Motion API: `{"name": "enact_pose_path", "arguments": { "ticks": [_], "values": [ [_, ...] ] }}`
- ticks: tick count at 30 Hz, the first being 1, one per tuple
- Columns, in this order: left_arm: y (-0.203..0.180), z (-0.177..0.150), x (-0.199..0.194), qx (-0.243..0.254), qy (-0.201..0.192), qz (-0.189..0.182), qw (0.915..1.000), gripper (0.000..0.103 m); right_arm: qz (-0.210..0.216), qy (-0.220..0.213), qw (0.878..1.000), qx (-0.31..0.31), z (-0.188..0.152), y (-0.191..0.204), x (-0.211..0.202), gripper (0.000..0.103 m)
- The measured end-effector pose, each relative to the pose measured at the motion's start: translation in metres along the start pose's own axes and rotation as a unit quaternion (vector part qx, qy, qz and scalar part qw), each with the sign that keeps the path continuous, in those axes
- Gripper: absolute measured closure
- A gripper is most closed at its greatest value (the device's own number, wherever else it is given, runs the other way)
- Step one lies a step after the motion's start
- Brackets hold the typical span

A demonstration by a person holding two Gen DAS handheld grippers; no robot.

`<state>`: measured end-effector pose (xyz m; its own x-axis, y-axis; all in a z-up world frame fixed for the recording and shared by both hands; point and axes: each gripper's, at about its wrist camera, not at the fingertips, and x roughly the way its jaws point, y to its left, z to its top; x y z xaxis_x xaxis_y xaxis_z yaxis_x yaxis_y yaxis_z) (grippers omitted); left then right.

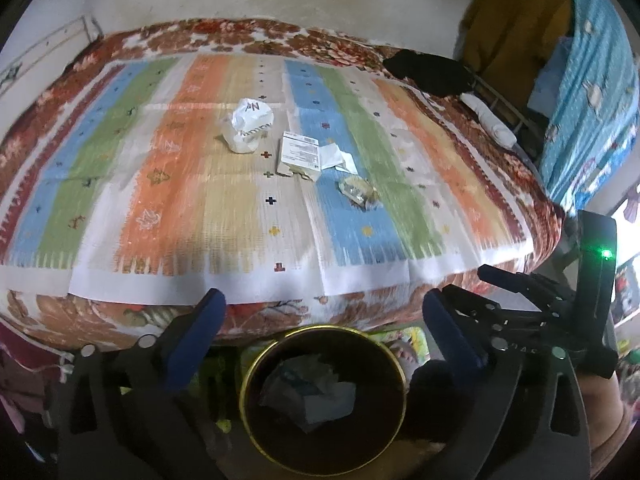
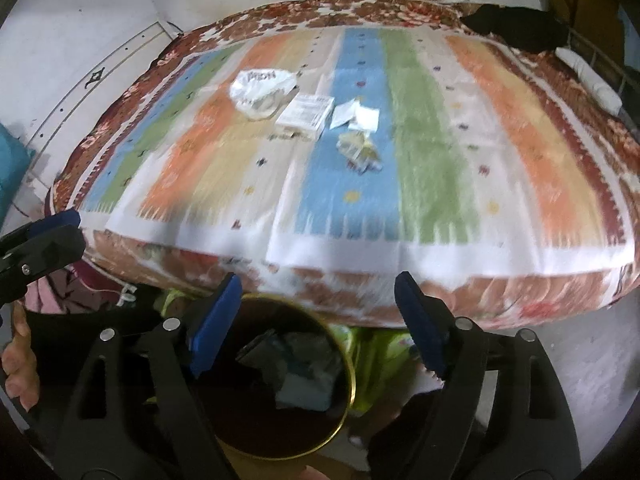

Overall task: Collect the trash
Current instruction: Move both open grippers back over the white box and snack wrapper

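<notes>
A round dark bin with a gold rim point(image 1: 256, 364) point(image 2: 349, 364) stands on the floor in front of the bed and holds crumpled paper point(image 1: 312, 392). My left gripper point(image 1: 322, 320) is open and empty above it. My right gripper point(image 2: 318, 300) is open and empty over the bin too. On the striped bed cover lie a crumpled white bag point(image 1: 249, 124) point(image 2: 262, 86), a flat white carton point(image 1: 300, 154) point(image 2: 306, 114), white paper scraps point(image 1: 340, 158) point(image 2: 356, 118) and a clear crumpled wrapper point(image 1: 358, 192) point(image 2: 360, 152).
The bed point(image 1: 160, 184) point(image 2: 500, 120) fills both views, with a floral quilt edge. A black cloth point(image 1: 432, 70) and a white roll point(image 1: 490, 120) lie at its far right. A blue curtain point(image 1: 592, 92) hangs right. The right gripper's body point(image 1: 560, 312) shows in the left wrist view.
</notes>
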<state>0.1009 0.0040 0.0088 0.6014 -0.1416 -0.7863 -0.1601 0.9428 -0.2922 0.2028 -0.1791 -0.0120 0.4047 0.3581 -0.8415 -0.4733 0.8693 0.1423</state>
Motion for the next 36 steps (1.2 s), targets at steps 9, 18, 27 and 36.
{"name": "enact_pose_path", "arguments": {
  "ticks": [9,18,27,36],
  "values": [
    [0.011,0.027,0.038,-0.042,0.042,0.000,0.9982,0.006,-0.012,-0.003,1.000,0.001,0.045,-0.018,0.010,0.021],
    [0.001,0.061,0.065,0.008,0.027,0.046,0.9985,0.006,-0.041,0.016,0.999,-0.010,0.072,-0.029,0.040,0.017],
    [0.003,0.090,0.092,0.041,0.011,0.086,0.9954,0.006,-0.033,0.023,0.999,-0.006,0.088,-0.037,0.065,0.014],
    [0.000,0.112,0.109,0.058,0.000,0.104,0.9929,0.006,-0.032,0.039,0.999,-0.014,0.099,-0.037,0.096,0.013]
  ]
}}
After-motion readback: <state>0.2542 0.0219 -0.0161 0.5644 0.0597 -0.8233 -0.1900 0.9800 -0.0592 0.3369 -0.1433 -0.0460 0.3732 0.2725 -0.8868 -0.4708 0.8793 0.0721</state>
